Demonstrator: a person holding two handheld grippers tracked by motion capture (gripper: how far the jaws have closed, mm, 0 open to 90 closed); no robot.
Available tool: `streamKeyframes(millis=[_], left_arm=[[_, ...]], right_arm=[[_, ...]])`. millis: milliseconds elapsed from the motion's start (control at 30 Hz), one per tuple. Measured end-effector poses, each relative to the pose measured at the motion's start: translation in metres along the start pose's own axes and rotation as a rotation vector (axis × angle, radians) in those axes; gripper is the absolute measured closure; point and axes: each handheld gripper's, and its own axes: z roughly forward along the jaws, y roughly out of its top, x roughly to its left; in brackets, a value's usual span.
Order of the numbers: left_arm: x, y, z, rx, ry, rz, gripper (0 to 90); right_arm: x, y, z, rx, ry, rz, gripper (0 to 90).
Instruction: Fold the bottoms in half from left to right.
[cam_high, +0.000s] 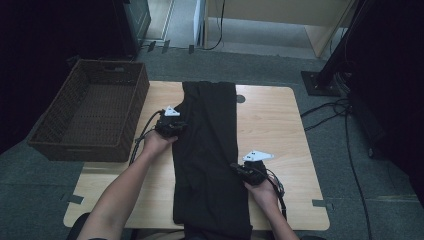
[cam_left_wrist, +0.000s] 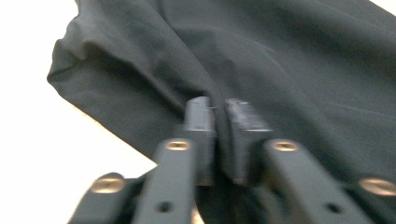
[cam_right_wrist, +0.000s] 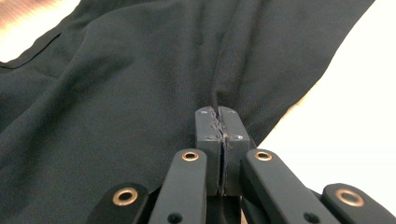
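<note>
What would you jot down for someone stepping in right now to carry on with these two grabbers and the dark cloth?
Left gripper: shut, pinching a fold at the left edge of the black garment.
Right gripper: shut, pinching the garment's right edge, nearer the person.
Things: the garment lies lengthwise down the middle of the wooden table, its near end hanging over the table's front edge. A wicker basket sits at the table's left, nothing visible inside.
Done: both edges gripped.
Left: probably folding the garment; perhaps it then goes in the basket, but that is a guess.

Left hand-held gripper (cam_high: 176, 129) jaws clamped, right hand-held gripper (cam_high: 239, 170) jaws clamped
</note>
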Motion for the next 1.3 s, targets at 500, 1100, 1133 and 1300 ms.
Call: streamKeyframes(millis=[500,1100,1133,1300], left_arm=[[0.014,-0.017,-0.024,-0.018,0.01,-0.038,89.6],[0.004,-0.035,-0.035,-0.008,-0.074,-0.033,89.9],[0.004,-0.035,-0.035,-0.008,-0.074,-0.033,89.8],[0.006,-0.035,-0.035,-0.009,-0.085,-0.05,89.8]], right_arm=[[0.0,0.001,0.0,-0.004,0.004,0.009,87.5],[-0.029,0.064,0.044,-0.136,-0.053,0.033,53.7],[-0.032,0.067,0.05,-0.126,-0.054,0.031,51.9],[-0.041,0.081,0.068,-0.099,-0.094,0.005,45.5]])
